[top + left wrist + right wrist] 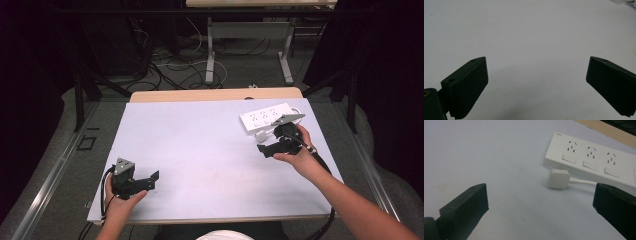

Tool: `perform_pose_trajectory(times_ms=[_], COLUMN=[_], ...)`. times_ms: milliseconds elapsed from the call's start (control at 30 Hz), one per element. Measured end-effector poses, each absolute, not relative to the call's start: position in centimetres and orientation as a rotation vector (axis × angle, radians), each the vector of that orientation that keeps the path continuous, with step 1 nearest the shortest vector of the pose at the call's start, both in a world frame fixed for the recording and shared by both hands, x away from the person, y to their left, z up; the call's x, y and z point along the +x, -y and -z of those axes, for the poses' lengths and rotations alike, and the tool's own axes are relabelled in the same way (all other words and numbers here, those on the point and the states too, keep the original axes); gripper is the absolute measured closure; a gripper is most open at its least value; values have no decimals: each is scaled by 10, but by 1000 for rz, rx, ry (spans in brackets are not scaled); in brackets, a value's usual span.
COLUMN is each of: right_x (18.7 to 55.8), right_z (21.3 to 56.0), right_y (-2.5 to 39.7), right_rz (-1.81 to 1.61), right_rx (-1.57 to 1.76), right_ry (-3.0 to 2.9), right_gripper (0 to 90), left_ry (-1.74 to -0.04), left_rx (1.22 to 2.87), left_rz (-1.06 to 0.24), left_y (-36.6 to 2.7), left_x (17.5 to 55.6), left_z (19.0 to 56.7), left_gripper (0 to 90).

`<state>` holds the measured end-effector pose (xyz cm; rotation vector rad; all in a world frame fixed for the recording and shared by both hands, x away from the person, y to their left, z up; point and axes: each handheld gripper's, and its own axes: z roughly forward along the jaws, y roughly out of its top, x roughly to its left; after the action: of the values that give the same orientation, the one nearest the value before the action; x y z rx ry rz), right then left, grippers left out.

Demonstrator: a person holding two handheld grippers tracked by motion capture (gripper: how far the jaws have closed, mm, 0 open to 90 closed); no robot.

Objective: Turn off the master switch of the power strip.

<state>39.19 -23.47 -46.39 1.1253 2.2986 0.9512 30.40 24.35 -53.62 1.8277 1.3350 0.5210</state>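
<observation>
Nearest to me, my left gripper rests low at the near left of the table, held in a hand. Its jaws stand wide apart over bare surface, nothing between them, and the left gripper view confirms it: two black jaws, an empty gap.

Farther out on the right, my right gripper hovers just short of the work. Its jaws are also spread wide and hold nothing. In the right gripper view the white plug lies flat on the table ahead, between the lines of the two jaws and nearer the right one, its cord running off to the right. Just beyond it, nearly touching, sits the power strip, with three sockets facing up, near the table's far right edge.

I judge the plug to be what I am after, likely to seat it in a socket. The risks from here:

- The plug is small and smooth-sided; a bite off its centre could squirt it sideways.
- It lies so near the strip that my right jaw may strike the strip and shove it toward the far edge.
- The cord could catch under a jaw and twist the plug.
- The strip is loose, so pressing in one-handed may slide it away.
</observation>
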Motion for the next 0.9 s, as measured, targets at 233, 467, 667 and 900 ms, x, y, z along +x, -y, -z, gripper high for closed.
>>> perform_pose_trajectory(times_ms=[233,467,667,900], right_x=[371,351,337,327], right_z=[471,479,491,502], right_y=[237,240,244,255], right_rz=[-978,-1018,-1052,-1071], right_rx=[1110,1089,1092,1114], right_ry=[-2293,-2279,-2239,-2191], right_gripper=[0,0,0,0], left_ry=[-1332,-1332,-1325,-1325], left_rx=[1827,1831,1836,1829], left_rz=[-518,-517,-516,-514], left_y=[-243,-242,-241,-240], left_x=[303,303,303,303], left_z=[536,537,537,537], left_gripper=[40,40,40,40])
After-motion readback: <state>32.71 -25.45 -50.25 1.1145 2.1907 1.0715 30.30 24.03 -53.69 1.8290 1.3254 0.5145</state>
